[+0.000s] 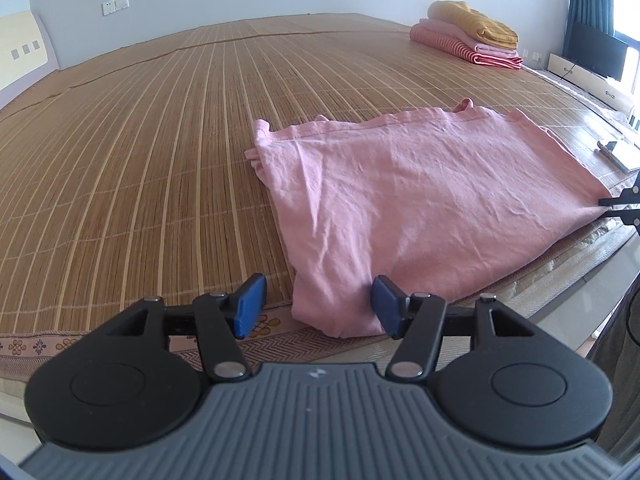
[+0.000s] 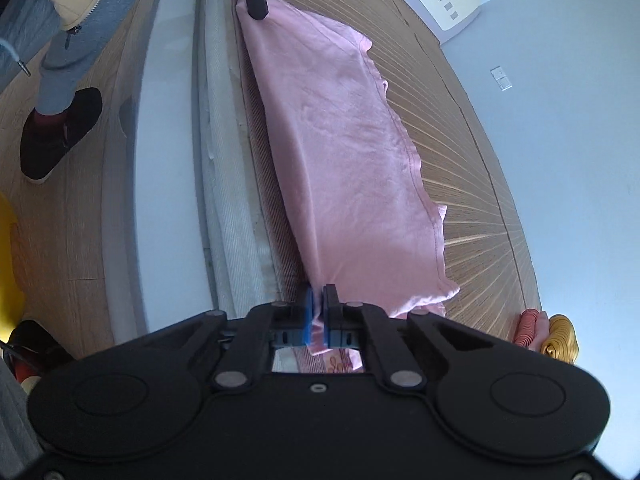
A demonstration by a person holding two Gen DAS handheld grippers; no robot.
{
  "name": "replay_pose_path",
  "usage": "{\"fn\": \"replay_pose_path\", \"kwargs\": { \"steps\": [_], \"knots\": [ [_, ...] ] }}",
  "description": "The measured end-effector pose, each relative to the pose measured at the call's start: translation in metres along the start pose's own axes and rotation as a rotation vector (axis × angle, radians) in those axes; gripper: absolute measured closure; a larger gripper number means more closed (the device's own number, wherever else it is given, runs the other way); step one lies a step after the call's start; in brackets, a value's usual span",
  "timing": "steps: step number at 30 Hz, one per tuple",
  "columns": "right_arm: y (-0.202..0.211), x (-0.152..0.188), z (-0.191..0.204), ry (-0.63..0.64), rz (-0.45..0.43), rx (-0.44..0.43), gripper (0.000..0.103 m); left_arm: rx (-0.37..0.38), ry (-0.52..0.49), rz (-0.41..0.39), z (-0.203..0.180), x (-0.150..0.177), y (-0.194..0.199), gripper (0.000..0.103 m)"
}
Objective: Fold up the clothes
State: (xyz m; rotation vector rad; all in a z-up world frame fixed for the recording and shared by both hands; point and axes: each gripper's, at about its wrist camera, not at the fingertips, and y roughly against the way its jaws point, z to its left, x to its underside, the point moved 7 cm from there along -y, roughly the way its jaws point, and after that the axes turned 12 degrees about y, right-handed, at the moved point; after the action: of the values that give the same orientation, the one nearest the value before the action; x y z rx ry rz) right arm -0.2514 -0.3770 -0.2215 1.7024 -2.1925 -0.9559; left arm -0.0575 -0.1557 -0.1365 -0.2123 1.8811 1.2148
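We see the pink garment (image 1: 420, 184) spread on the bed's bamboo mat (image 1: 140, 152). Our left gripper (image 1: 316, 310) has its jaws spread around the corner at 12 o'clock; our right gripper (image 2: 319, 312) pinches another corner.

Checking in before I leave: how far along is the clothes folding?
Done: three folded pieces stacked at the far corner of the bamboo mat. In hand: the pink garment, right claw shut on one corner, left claw open at another. Left: finishing its folds.
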Motion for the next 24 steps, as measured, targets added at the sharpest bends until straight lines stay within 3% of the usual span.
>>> {"fn": "replay_pose_path", "kwargs": {
  "steps": [9,14,18,21,24],
  "knots": [
    [0.011,0.013,0.004,-0.009,0.069,0.020,0.090,-0.005,-0.005,0.009,0.000,0.000,0.005,0.038],
    [0.026,-0.013,-0.014,-0.128,-0.096,0.036,0.064,0.033,0.008,0.011,-0.005,-0.002,0.011,0.038],
    [0.018,-0.045,-0.017,-0.159,-0.200,0.045,0.062,0.066,0.013,-0.032,-0.014,-0.011,0.019,0.038],
    [0.003,-0.066,-0.016,-0.149,-0.226,0.137,0.065,0.080,0.020,-0.064,-0.021,-0.018,0.018,0.037],
    [-0.008,-0.079,-0.010,-0.150,-0.245,0.116,0.067,0.065,0.007,-0.042,-0.024,-0.016,0.008,0.037]
  ]
}}
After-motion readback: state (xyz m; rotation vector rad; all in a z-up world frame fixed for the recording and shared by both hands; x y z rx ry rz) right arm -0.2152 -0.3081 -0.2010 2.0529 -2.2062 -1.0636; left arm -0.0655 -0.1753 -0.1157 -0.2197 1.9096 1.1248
